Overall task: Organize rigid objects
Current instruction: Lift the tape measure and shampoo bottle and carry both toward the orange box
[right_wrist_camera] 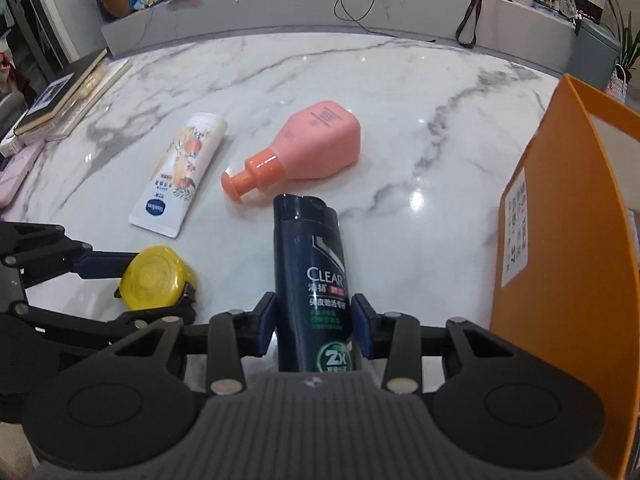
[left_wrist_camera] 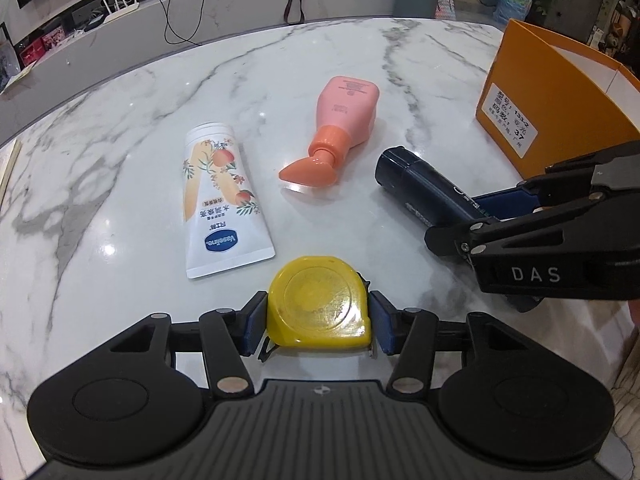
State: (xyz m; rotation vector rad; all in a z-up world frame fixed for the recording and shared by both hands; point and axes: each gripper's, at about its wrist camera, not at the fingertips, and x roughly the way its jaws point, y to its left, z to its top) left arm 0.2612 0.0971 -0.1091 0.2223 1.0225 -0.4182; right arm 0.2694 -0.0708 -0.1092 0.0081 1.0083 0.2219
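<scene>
Marble table (left_wrist_camera: 120,160) holds our things. We squeeze the yellow tape measure (left_wrist_camera: 320,304) in our left gripper (left_wrist_camera: 318,322). Our right gripper (right_wrist_camera: 314,326) hugs the dark shampoo bottle (right_wrist_camera: 312,264); only that camera shows its label and books (right_wrist_camera: 60,96). The pink pump bottle (left_wrist_camera: 346,120) and white tube (left_wrist_camera: 218,200) lie flat near the orange box (left_wrist_camera: 560,112).

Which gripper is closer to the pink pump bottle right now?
Right, narrowly. The right gripper straddles the dark shampoo bottle, whose cap nearly reaches the pink pump bottle. The left gripper clamps the yellow tape measure, further back.
</scene>
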